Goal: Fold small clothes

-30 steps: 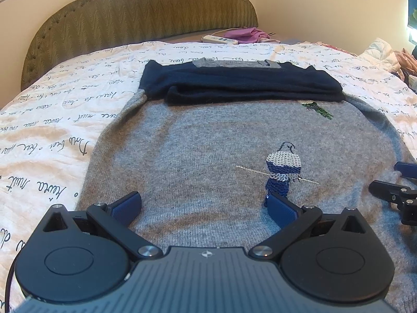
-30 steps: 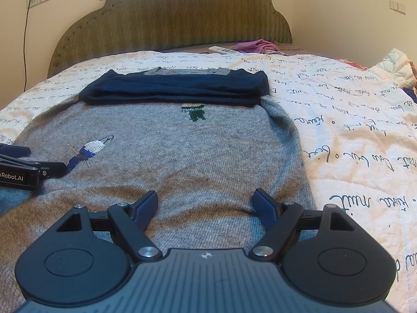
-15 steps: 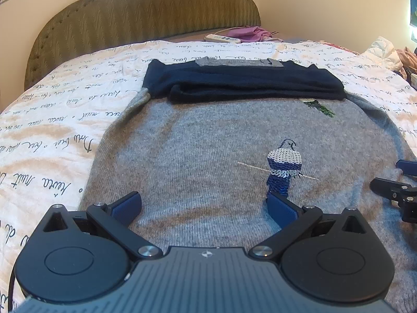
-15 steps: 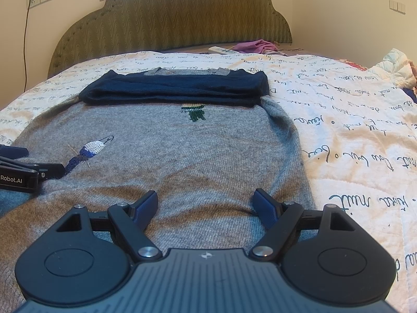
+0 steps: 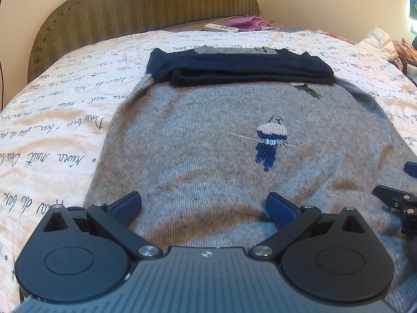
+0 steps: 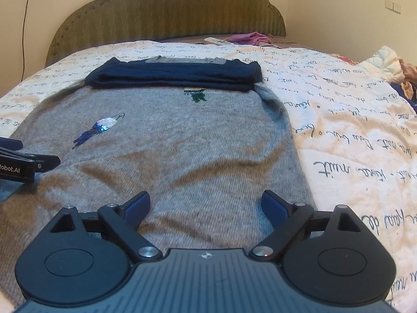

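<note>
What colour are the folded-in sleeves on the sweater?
Dark navy sleeves; clearest in the left wrist view.

Both tools match: the left gripper [image 5: 204, 206] has a ribbed slate-grey housing with a small white emblem at its near centre, flanked by two round black discs with recessed circles. Black link arms run out to blue fingers [image 5: 127, 204], silver screw heads at each pivot. Same build on the right gripper [image 6: 206, 204], blue fingers [image 6: 273, 206] and all. Seen from the right tool's camera, the left one's black side carries white lettering ending "Robot.AI".
</note>
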### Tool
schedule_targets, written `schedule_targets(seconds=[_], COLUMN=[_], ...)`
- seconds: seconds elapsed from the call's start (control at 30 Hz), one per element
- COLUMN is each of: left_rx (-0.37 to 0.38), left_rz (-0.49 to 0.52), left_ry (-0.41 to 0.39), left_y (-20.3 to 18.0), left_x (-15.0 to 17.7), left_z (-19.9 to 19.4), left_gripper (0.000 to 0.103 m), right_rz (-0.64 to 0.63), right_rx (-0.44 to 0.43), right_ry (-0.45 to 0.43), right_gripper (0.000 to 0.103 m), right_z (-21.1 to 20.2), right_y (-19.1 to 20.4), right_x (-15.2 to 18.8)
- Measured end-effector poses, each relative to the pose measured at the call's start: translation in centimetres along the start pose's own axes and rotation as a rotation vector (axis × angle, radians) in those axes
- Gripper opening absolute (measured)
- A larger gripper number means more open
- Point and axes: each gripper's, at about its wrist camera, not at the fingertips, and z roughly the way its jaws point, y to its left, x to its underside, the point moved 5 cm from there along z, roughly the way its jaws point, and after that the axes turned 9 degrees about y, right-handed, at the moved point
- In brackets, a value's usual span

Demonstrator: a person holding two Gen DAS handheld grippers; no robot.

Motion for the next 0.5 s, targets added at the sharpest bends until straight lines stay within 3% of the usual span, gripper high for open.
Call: schedule_targets(seconds=[0.17, 0.5], left_rx=[0.011, 0.005], left_rz=[0.065, 0.087], left_ry=[0.004, -0.005], left_y=[-0.1, -0.4], left_x=[1.8, 4.2], left_z=[-1.2, -3.0], left_gripper=[0.103, 0.102], right_rz=[-0.025, -0.082], right_rx=[-0.023, -0.038], right_ry=[0.038, 0.094], right_gripper=[0.093, 0.093], right_z=[-1.4, -4.3], right_y=[0.0, 0.1], right_x=[1.5, 4.2])
